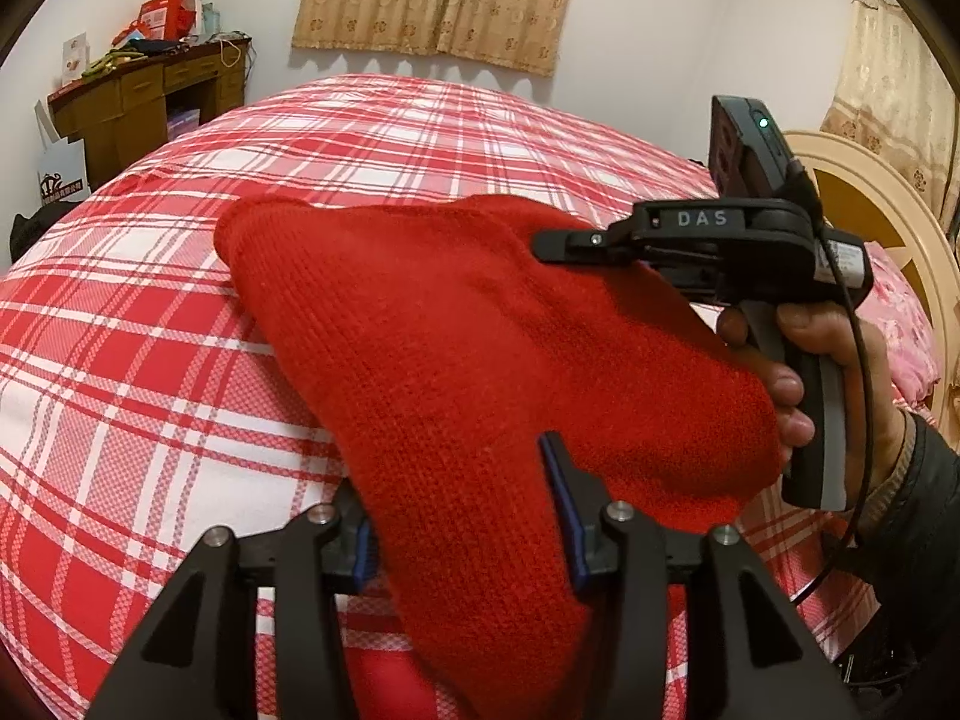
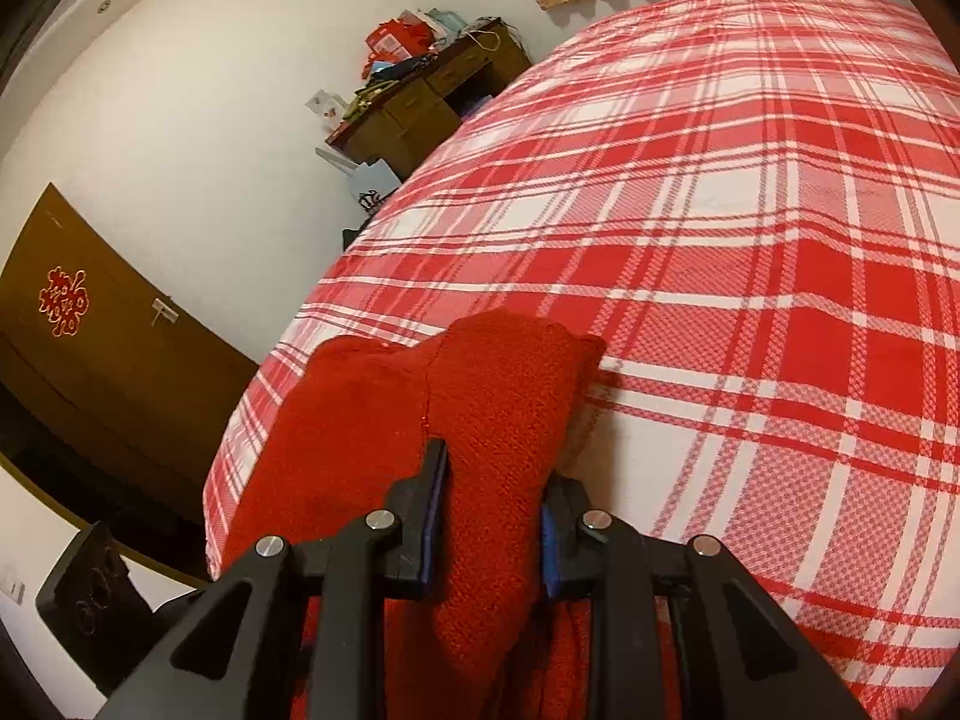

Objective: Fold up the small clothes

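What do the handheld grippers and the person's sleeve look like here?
Both grippers are black with blue finger pads and silver pivot bolts. The right gripper bears white "DAS" lettering, a grey-striped handle, a black cable and a top-mounted device with a green light. The sleeve is dark.

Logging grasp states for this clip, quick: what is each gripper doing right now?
Left gripper: red knit garment lies between its jaws; whether they press on it cannot be told.
Right gripper: closed on the red knit garment.
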The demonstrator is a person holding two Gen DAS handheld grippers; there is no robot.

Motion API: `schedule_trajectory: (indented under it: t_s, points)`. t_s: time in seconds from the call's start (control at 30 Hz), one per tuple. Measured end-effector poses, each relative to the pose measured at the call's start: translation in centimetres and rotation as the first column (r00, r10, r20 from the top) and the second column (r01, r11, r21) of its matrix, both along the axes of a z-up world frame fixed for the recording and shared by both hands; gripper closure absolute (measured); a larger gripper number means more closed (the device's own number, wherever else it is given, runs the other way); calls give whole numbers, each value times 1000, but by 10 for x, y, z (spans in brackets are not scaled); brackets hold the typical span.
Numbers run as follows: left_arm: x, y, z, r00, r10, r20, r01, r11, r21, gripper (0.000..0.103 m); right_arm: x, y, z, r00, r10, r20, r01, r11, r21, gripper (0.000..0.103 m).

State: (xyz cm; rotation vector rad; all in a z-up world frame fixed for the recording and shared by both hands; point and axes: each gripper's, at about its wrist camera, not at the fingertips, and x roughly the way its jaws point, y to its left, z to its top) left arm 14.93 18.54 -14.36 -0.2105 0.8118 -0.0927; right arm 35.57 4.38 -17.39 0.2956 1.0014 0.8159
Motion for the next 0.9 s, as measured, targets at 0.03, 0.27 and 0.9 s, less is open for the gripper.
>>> schedule_trajectory:
  t_s: [0.03, 0.27, 0.9]
  points:
    - [0, 0, 0, 1000, 2, -1, -2, 1000, -1, 50, 0, -1, -2, 1000, -4, -5, 4, 1000, -4, 76]
    - [-6, -3, 10, 1000, 16, -1, -16, 1000, 19, 45, -3, -8, -3, 999, -40, 2, 40, 999, -21, 72]
    - [-14, 23, -5, 988, 148, 40, -151, 986, 74, 17, -109, -44, 9, 997, 62, 49, -67, 992, 104, 51]
